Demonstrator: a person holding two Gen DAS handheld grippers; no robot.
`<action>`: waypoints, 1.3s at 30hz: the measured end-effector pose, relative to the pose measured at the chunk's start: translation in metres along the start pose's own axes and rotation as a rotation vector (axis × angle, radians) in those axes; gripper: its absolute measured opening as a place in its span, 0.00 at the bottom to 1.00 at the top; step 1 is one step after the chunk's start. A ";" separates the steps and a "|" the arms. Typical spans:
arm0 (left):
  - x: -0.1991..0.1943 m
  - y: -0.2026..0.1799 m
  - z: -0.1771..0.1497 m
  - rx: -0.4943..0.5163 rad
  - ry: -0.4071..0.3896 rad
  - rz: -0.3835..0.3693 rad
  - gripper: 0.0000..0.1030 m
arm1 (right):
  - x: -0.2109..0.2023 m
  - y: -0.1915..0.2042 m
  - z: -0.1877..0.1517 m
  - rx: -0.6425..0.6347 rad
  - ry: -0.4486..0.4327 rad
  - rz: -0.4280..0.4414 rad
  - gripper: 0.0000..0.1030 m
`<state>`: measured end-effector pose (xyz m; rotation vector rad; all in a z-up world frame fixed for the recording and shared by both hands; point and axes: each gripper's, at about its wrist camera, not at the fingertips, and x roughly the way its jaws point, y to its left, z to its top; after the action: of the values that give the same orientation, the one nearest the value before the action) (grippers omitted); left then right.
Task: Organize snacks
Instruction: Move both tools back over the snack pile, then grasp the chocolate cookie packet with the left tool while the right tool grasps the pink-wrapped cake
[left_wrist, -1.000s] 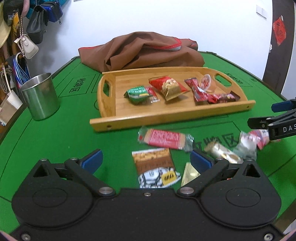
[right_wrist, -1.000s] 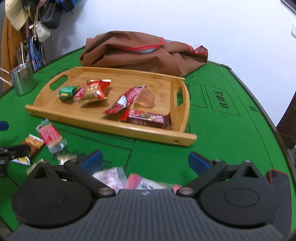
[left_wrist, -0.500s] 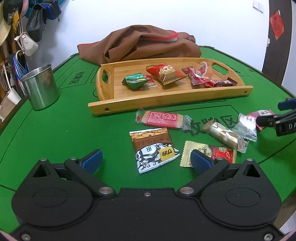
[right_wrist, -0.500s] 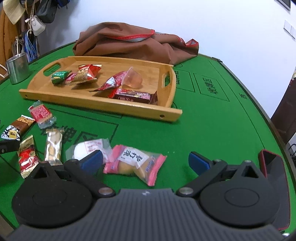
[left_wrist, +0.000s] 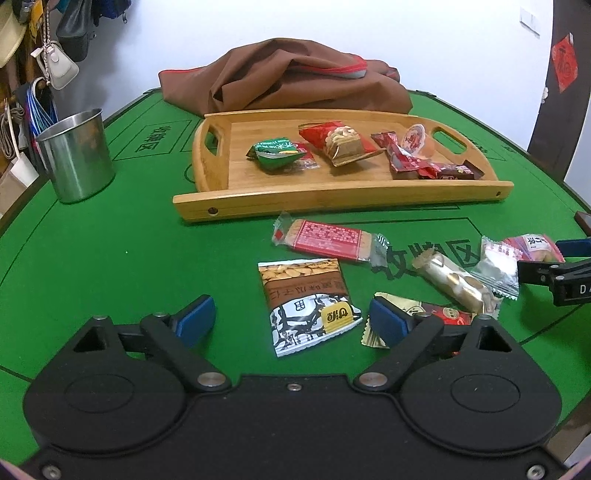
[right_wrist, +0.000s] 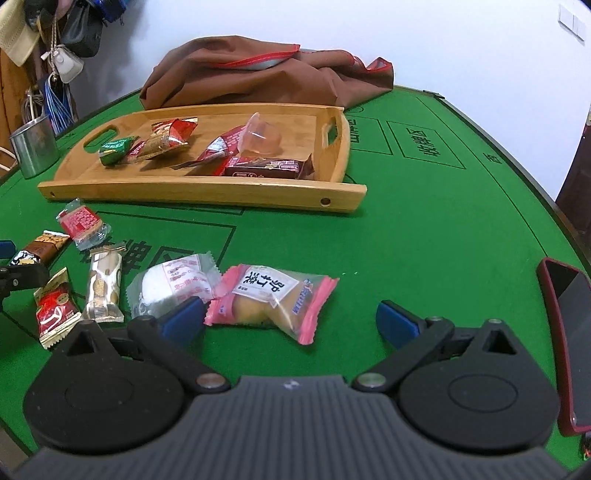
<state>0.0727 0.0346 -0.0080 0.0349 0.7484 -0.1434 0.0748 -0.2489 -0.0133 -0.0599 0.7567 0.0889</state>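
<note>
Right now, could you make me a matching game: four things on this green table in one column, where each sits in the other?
Things:
1. jelly cup
2. steel cup
3. pink-wrapped pastry
4. phone in a red case

Places:
A. table's right edge
B. on the wooden tray
C. left of the tray
D. on the felt, between the right gripper's jaws

Pairs: 1-B, 2-C, 3-D, 4-A

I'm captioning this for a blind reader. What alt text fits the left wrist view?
The left tongs, closing with nothing pressed between them, straddle a brown-and-white snack packet on a green table. Other wrapped snacks lie loose to its right; beyond, a wooden tray holds several more, with a steel cup to its left.
</note>
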 end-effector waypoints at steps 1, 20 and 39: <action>0.000 0.000 0.000 0.002 0.000 0.003 0.87 | 0.000 0.000 0.000 0.001 -0.001 0.000 1.00; -0.007 -0.007 -0.003 0.021 -0.030 0.011 0.50 | -0.002 0.007 0.000 0.018 -0.013 -0.022 0.94; -0.008 -0.012 -0.001 0.026 -0.015 0.012 0.45 | -0.010 0.019 0.001 -0.012 -0.024 0.002 0.65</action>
<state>0.0649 0.0240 -0.0029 0.0627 0.7315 -0.1419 0.0662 -0.2302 -0.0061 -0.0690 0.7326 0.0957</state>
